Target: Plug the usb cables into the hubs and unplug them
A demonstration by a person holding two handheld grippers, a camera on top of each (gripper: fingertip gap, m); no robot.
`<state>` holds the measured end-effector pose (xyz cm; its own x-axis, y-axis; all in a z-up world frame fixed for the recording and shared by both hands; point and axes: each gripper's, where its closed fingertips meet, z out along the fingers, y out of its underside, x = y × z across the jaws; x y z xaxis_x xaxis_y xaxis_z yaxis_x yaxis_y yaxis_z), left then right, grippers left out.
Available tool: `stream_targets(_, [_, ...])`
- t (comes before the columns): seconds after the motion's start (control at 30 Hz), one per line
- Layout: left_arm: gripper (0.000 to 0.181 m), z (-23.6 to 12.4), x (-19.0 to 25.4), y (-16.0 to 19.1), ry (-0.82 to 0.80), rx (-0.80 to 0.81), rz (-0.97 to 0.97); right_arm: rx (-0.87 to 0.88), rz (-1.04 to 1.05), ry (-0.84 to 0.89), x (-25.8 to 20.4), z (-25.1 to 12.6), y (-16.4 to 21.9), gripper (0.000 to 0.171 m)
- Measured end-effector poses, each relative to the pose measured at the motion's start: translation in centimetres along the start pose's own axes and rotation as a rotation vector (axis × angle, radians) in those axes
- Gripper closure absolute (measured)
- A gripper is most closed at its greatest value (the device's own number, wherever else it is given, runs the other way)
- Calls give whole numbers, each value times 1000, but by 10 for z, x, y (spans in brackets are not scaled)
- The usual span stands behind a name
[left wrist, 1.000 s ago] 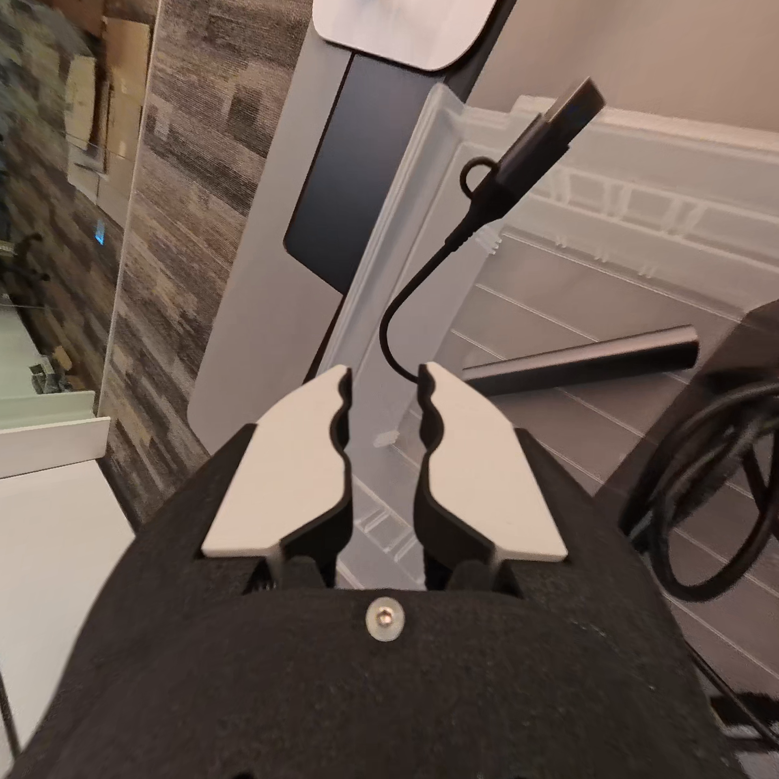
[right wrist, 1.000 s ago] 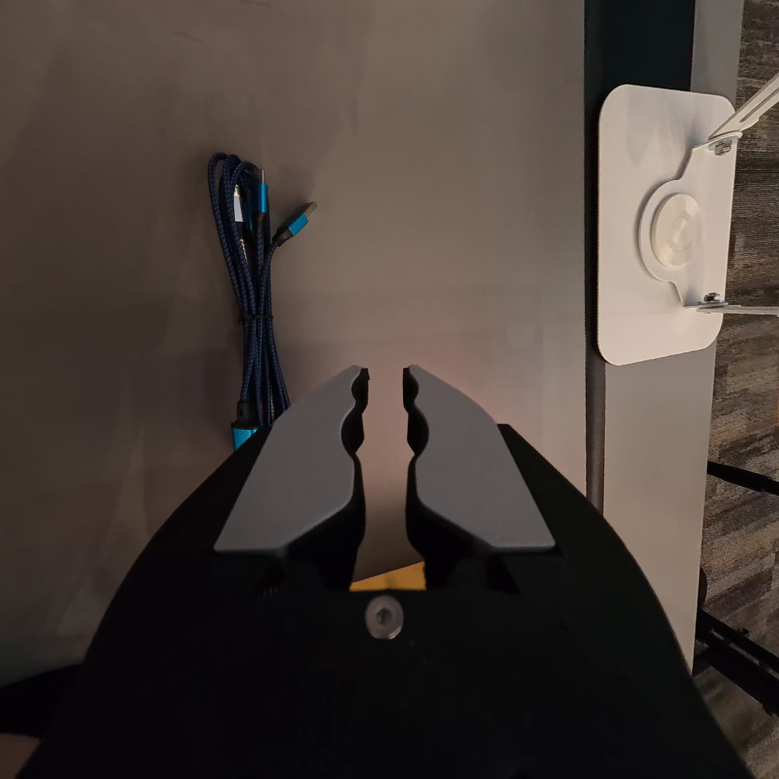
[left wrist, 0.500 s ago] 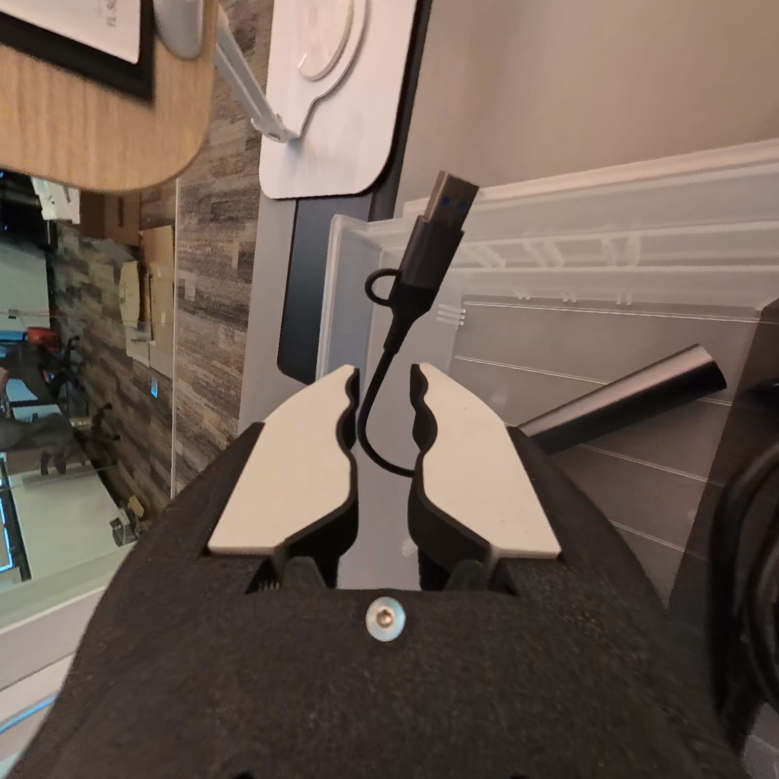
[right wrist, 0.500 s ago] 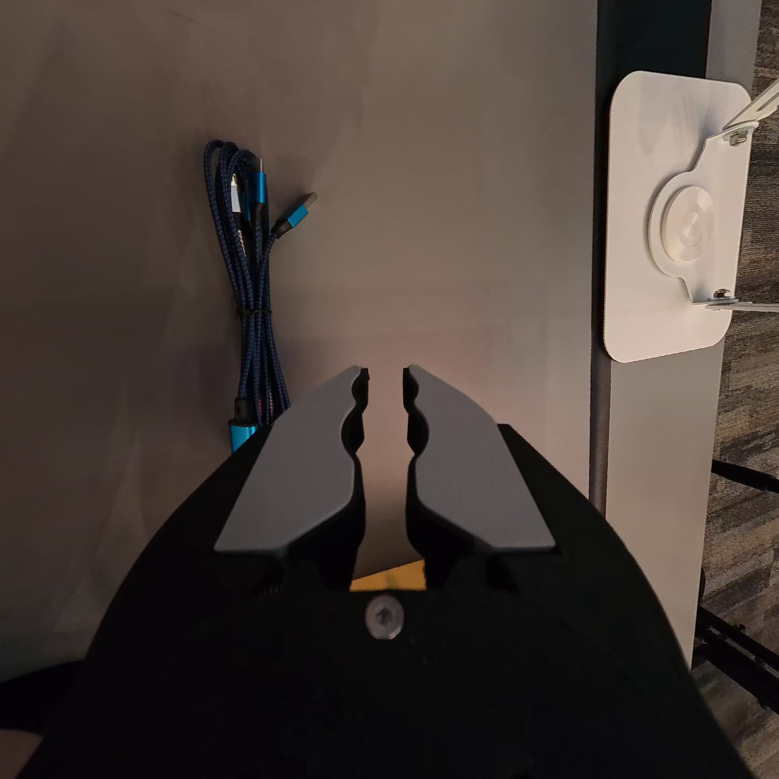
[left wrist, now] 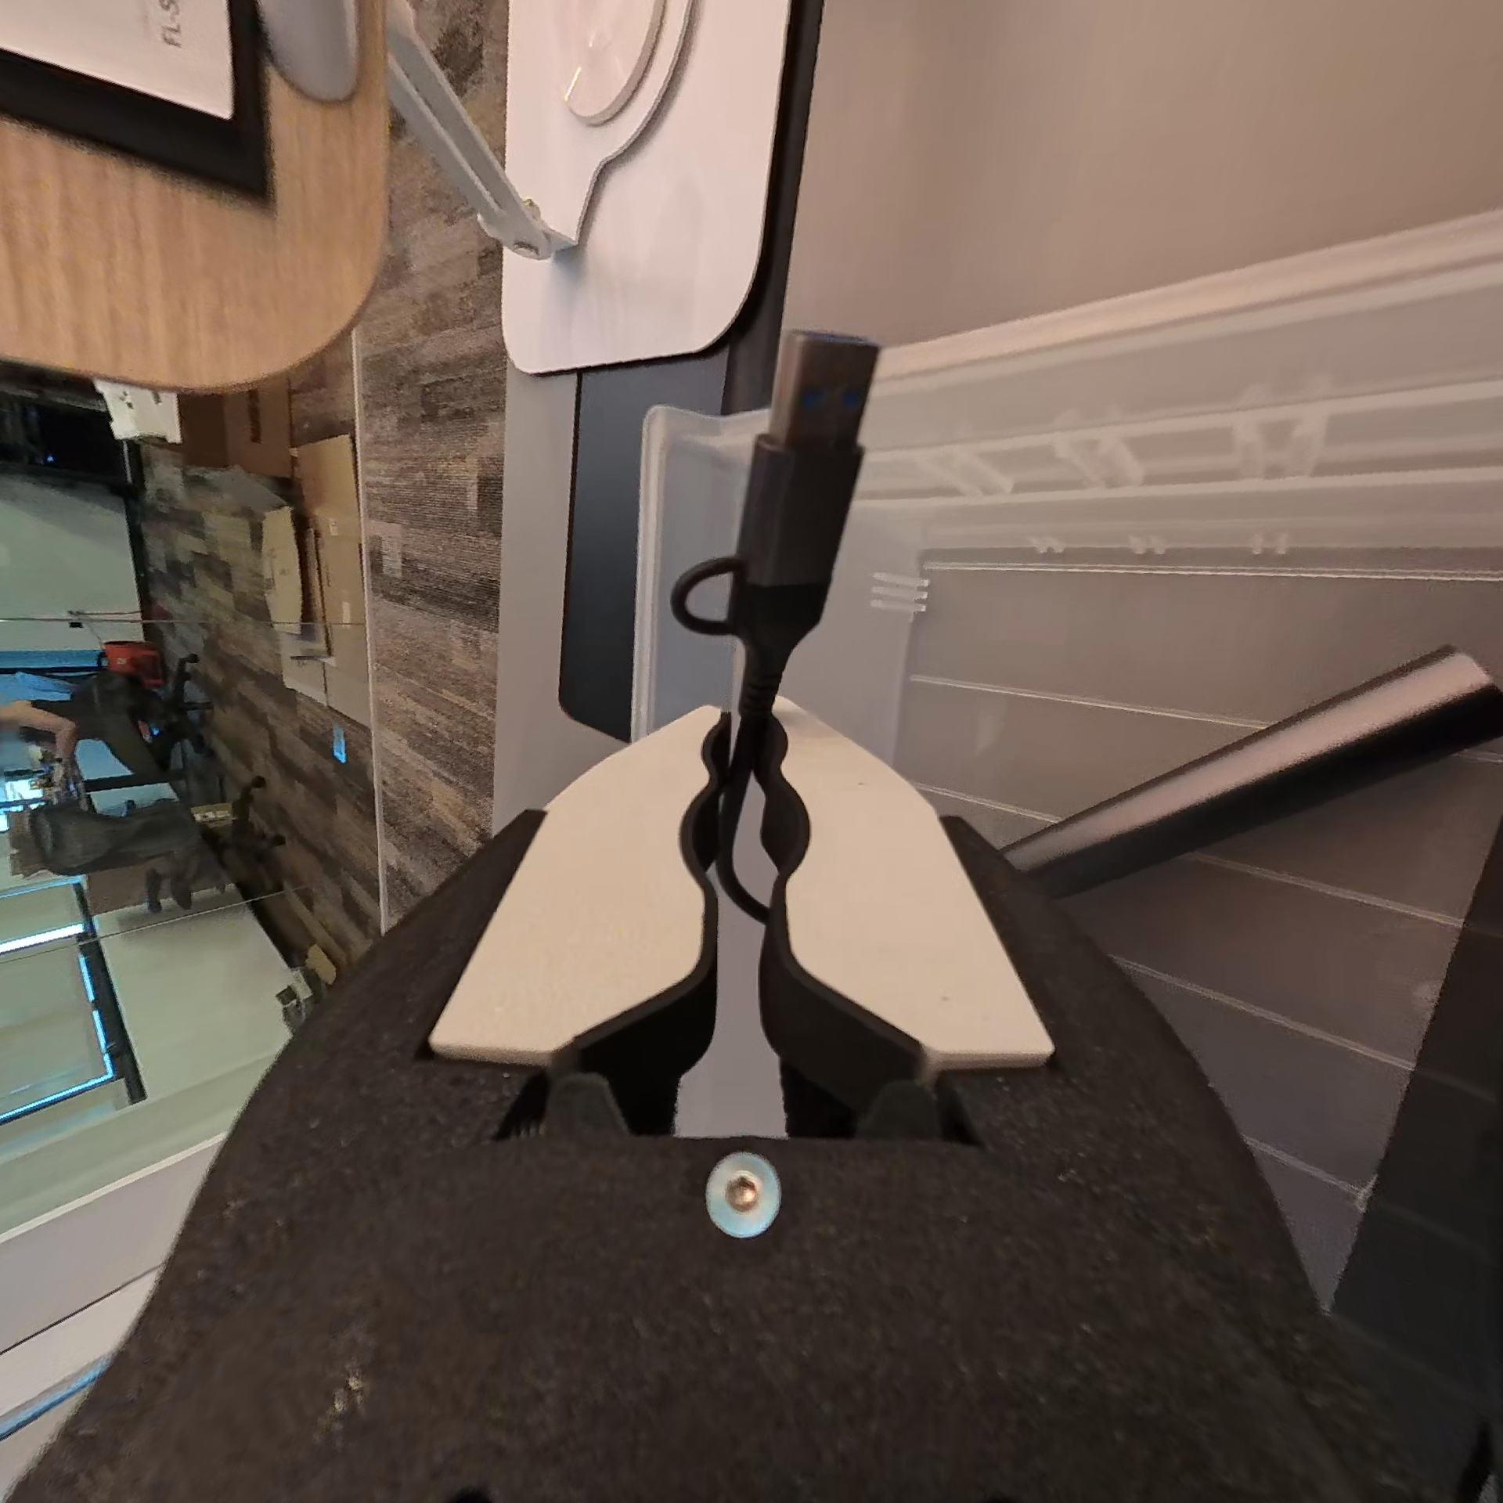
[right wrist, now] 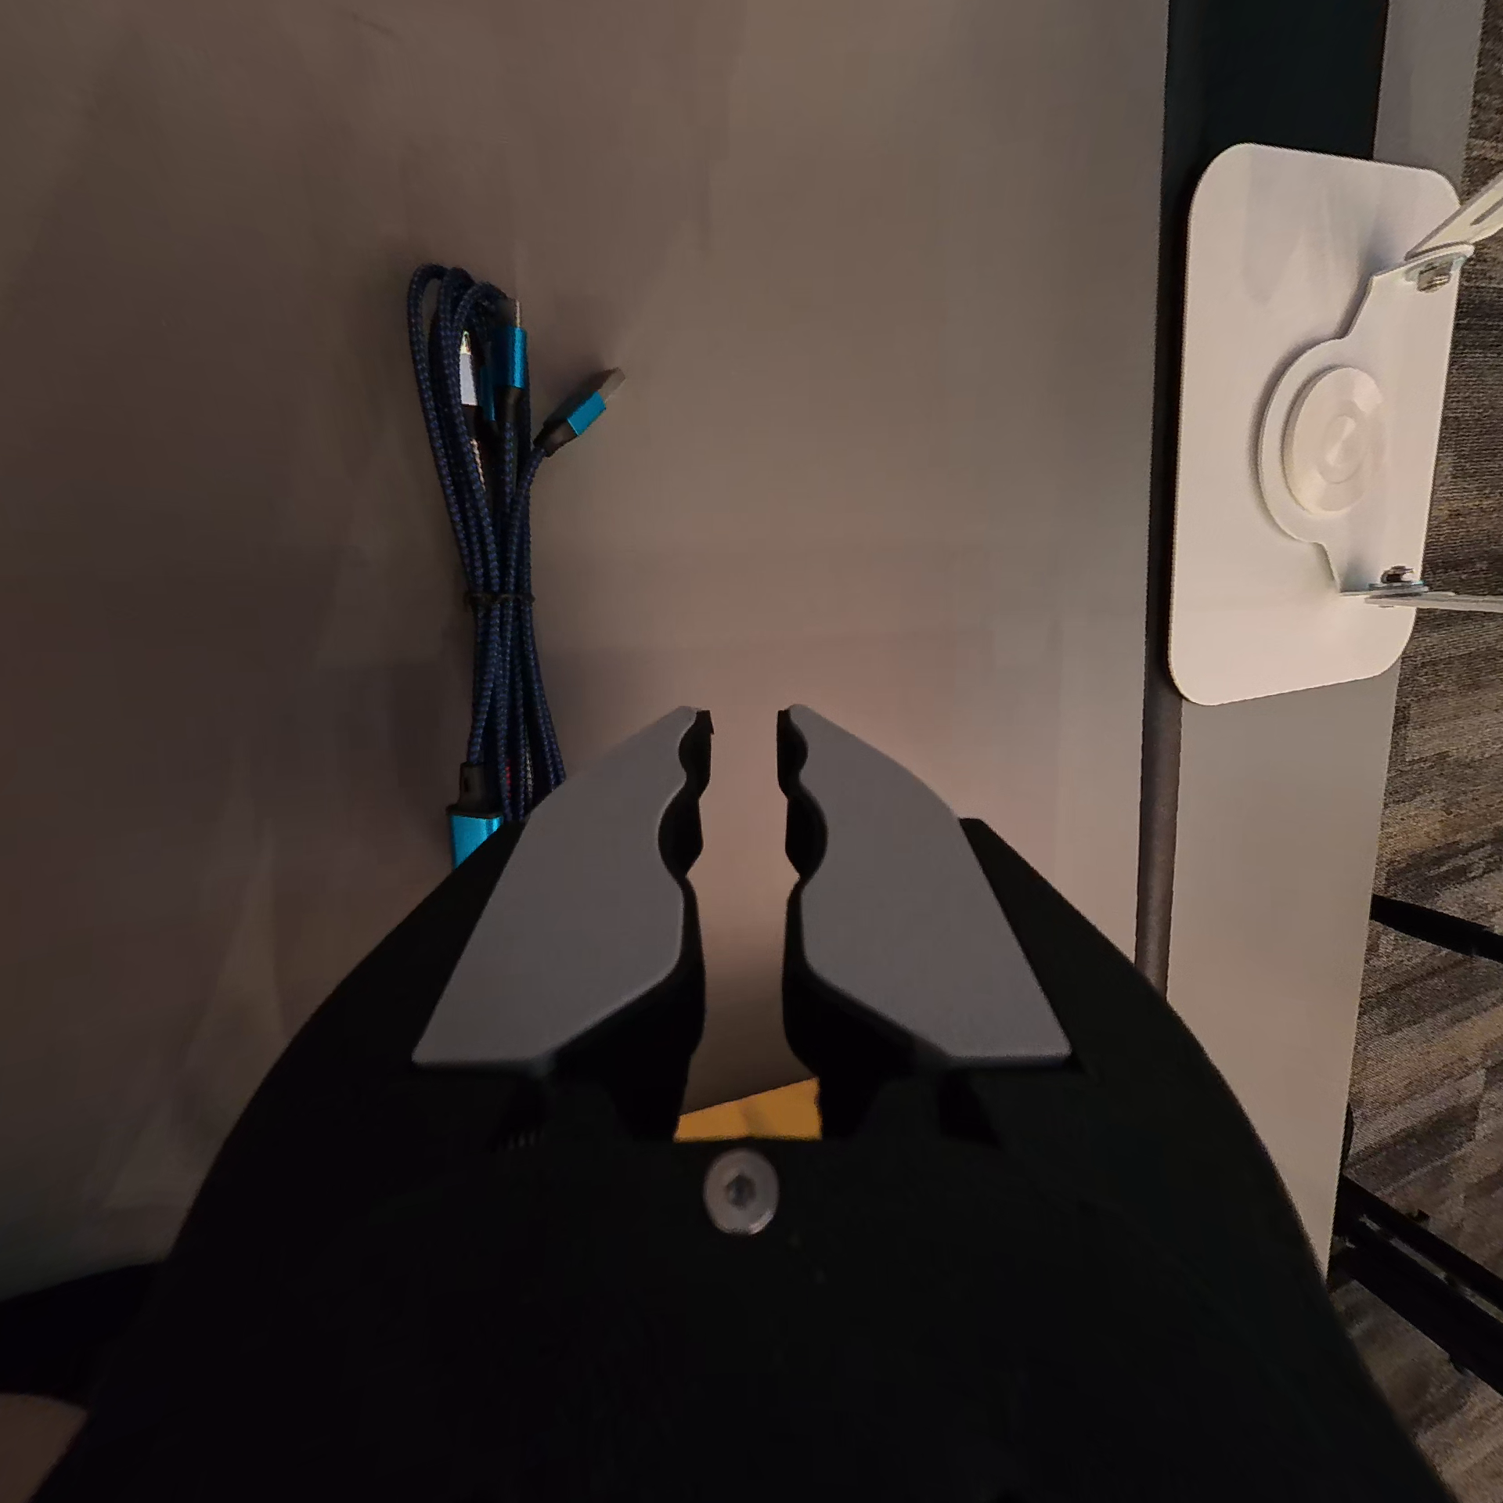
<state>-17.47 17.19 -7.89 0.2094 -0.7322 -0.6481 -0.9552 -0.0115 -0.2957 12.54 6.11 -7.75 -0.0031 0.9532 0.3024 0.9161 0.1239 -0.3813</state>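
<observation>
We have the left gripper clamped on the thin black cable just below its USB plug. The plug sticks straight out past the tips, long axis along the fingers, metal end forward. The dark hub bar lies off to the right in the clear bin, tilted, well apart from the plug. Our right gripper is narrowly parted, holding nothing; the blue braided cables sit left of it. Next move probably turns on swinging right.
</observation>
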Motion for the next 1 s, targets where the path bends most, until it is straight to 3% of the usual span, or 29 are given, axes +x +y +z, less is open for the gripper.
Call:
stream_targets(0.5, [178, -56, -28, -1, -125, -36, -42, 33, -34, 5, -6, -9, -10, 155])
stream_targets(1.0, [178, -126, -64, -55, -223, -71, 44, 89, -80, 3, -17, -20, -24, 155])
